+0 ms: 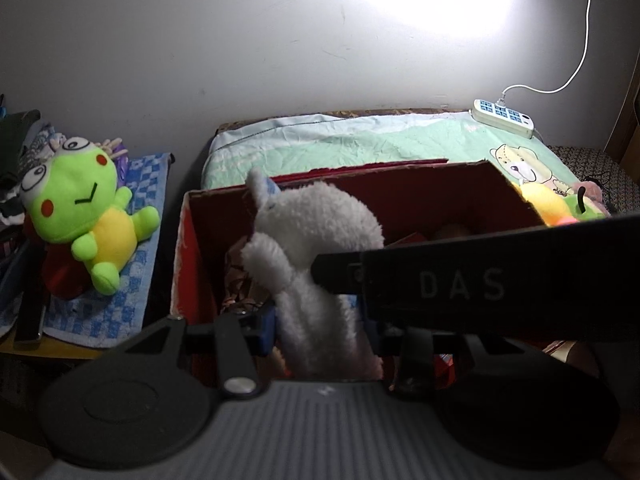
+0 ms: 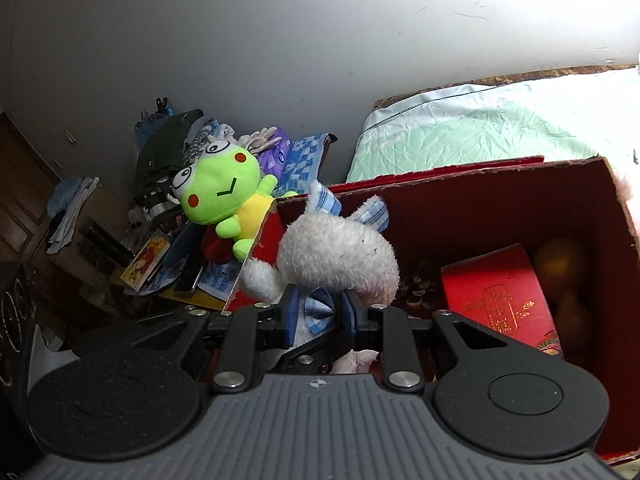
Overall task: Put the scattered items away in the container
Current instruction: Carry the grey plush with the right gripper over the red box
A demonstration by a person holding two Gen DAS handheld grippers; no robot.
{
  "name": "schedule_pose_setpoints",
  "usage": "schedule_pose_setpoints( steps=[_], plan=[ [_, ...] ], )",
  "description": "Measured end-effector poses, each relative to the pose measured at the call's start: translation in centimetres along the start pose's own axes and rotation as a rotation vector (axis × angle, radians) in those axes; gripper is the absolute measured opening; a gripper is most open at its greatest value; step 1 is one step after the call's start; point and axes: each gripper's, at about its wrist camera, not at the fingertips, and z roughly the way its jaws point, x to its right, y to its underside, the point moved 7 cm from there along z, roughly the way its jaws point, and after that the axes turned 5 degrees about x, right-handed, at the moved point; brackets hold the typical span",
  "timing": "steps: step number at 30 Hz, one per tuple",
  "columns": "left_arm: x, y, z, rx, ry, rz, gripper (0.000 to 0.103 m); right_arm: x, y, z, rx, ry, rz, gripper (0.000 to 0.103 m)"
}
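Both of your grippers pinch the same fluffy white plush rabbit [image 1: 316, 240], which hangs over the open red cardboard box [image 1: 400, 184] in the middle of both frames.

In the left wrist view, your left gripper [image 1: 320, 328] has its blue-padded fingers [image 1: 266, 330] pressed onto the rabbit's lower body at the bottom centre of the frame. The rabbit rises upright from there, with one paw stretched toward the left and its head leaning toward the box's back wall. A black bar of the other device crosses the right middle of the frame and hides part of the box.

In the right wrist view, your right gripper [image 2: 320, 318] clamps the rabbit [image 2: 340, 252] at the neck, with its blue checked bow tie [image 2: 319, 309] showing between the blue pads. The rabbit's head, with blue checked ears, points up and left, just above the left rim of the box [image 2: 500, 208].

Inside the box, at the right of that frame, lie a red packet with gold lettering [image 2: 500, 292] and a brownish gourd-shaped object [image 2: 564, 280].

A bright green and yellow frog plush [image 1: 84, 208] rests on a blue checked towel [image 1: 136, 240] at the left of the frame, outside the box. A pale green sheet [image 1: 360, 140] covers the bed behind the box, and a white power strip [image 1: 503, 116] lies at its upper right.
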Motion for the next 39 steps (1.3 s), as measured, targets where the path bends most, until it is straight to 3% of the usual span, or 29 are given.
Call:
schedule_pose_setpoints(
  steps=[9, 19, 25, 39],
  plan=[
    [-1.9, 2.0, 1.5, -0.064, -0.014, -0.006, 0.041, -0.4, 1.6, 2.9, -0.062, 0.001, 0.007, 0.027],
    [-1.4, 2.7, 2.0, -0.092, -0.074, 0.098, 0.044, -0.5, 2.3, 4.3, -0.109, 0.002, 0.001, 0.027],
    [-1.7, 2.7, 1.6, -0.112, -0.083, 0.076, 0.045, -0.7, 3.0, 4.5, -0.131, -0.014, -0.006, 0.028],
    [-1.6, 1.8, -0.3, -0.072, -0.104, 0.045, 0.044, -1.1, 2.1, 2.7, -0.112, -0.057, 0.009, 0.034]
  ],
)
